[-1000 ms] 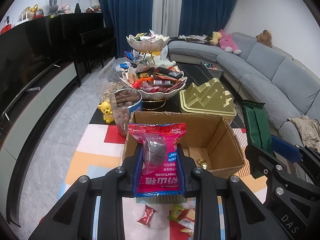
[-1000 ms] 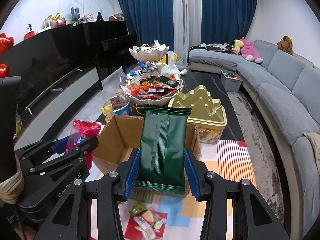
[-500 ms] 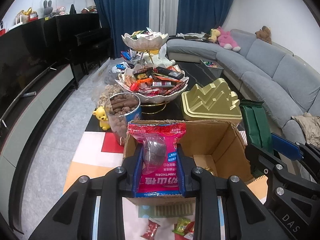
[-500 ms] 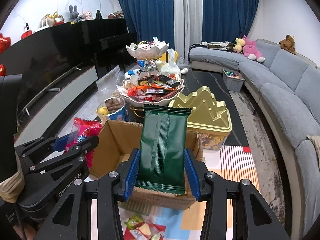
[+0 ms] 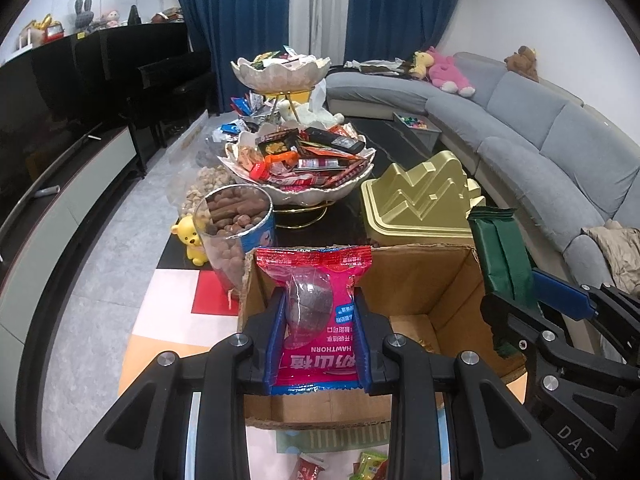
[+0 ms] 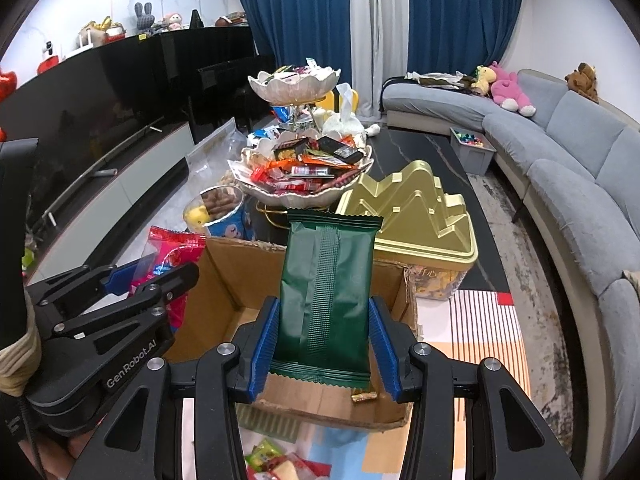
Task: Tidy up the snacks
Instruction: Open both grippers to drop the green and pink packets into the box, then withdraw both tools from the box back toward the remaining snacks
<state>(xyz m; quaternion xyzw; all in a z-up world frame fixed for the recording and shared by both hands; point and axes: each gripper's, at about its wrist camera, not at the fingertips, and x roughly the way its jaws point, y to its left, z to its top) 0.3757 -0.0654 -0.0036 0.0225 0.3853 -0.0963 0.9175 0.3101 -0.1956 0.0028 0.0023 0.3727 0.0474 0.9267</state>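
Our left claw (image 5: pixel 318 344) pinches a pink packet (image 5: pixel 316 312) between its blue pads, the packet standing upright above the near wall of the box (image 5: pixel 420 276). Our right claw (image 6: pixel 324 344) pinches a green packet (image 6: pixel 326 296) the same way, upright over the box's open top. The two claws sit side by side, near each other. Beyond the box stand a jar (image 5: pixel 236 232), a tiered dish (image 5: pixel 300 176) of snacks and a gold lid (image 5: pixel 420 204). Loose snacks (image 6: pixel 276 460) lie below our right claw.
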